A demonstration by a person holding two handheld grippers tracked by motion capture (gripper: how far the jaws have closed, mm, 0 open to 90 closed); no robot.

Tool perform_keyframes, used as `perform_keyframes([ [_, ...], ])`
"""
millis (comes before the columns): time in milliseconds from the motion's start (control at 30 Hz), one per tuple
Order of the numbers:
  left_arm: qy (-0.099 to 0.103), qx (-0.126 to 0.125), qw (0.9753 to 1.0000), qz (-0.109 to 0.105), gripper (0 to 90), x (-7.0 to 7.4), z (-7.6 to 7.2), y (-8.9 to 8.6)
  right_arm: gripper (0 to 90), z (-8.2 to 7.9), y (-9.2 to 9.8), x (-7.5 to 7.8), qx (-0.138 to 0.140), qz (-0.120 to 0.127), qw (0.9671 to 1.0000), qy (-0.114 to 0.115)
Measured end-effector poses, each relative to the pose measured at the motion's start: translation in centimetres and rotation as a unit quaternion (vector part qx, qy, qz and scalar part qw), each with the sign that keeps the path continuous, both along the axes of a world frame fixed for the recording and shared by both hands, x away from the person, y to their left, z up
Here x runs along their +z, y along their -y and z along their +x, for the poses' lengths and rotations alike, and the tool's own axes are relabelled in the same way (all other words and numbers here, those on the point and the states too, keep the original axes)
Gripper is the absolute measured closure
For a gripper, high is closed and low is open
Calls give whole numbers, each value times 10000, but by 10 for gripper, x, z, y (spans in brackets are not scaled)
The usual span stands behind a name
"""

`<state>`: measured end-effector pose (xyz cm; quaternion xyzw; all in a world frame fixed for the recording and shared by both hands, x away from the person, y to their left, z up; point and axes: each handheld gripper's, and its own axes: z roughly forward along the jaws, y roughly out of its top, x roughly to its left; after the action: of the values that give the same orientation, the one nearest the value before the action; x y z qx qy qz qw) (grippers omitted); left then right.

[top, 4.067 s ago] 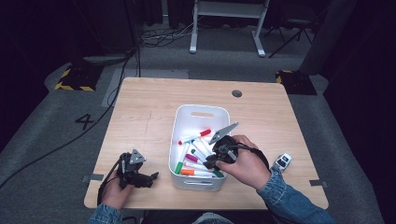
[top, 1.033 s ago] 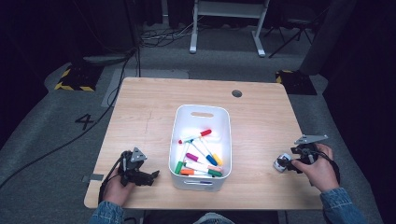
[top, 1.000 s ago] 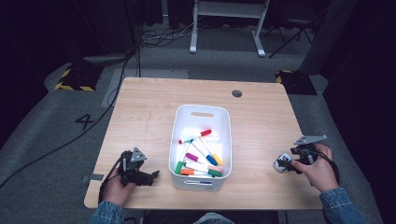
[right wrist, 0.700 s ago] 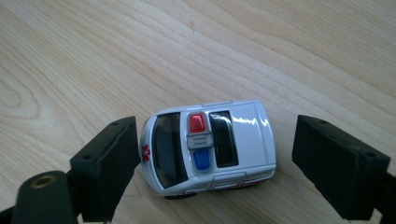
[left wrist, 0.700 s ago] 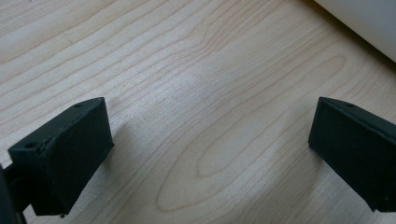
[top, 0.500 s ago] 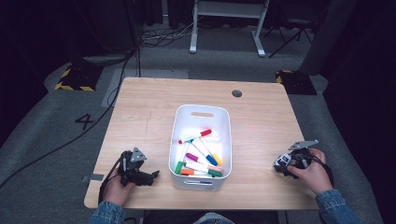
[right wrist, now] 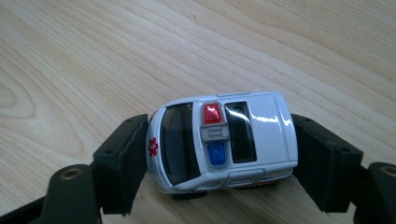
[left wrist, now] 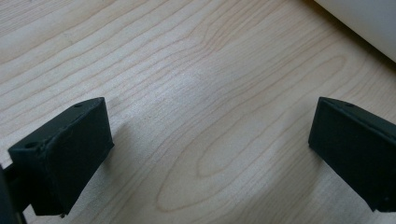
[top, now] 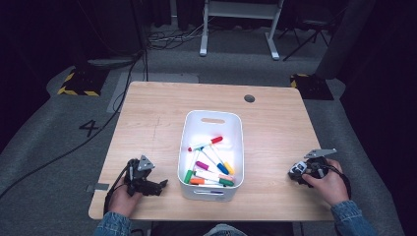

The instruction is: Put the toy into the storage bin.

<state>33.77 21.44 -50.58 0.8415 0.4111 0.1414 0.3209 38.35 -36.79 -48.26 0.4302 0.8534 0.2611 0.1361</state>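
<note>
Several markers [top: 209, 167] in white bin [top: 212, 117], right gripper [right wrist: 217, 154] clamped on toy ambulance [right wrist: 222, 140], left gripper [left wrist: 210, 154] spread apart.

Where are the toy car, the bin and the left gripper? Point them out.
toy car [right wrist: 224, 140], right gripper view, on its roof light bar.
bin [top: 212, 120], high view, on its far wall.
left gripper [top: 160, 186], high view, between its jaw tips.

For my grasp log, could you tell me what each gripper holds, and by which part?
The right gripper clamps the toy ambulance end to end, nose and rear. The left gripper is open and holds nothing.
</note>
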Motion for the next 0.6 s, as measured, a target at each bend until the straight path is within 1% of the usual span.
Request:
perform_keyframes([
  [133,-1,-2,10000,2,0,0,0,0,255,0,0,3,-65,93,9999,42],
  [333,-4,-3,10000,-1,0,0,0,0,256,-2,-3,12,-6,158,9998,152],
  [400,-3,-1,10000,0,0,0,0,0,257,-3,-5,14,-42,196,9997,151],
  [433,-3,-1,10000,0,0,0,0,0,257,-3,-5,16,-23,209,9996,167],
  [467,-3,-1,10000,0,0,0,0,0,256,-4,-7,21,2,242,9994,240],
  [600,-3,-1,10000,-1,0,0,0,0,257,-6,-11,30,38,290,9991,318],
])
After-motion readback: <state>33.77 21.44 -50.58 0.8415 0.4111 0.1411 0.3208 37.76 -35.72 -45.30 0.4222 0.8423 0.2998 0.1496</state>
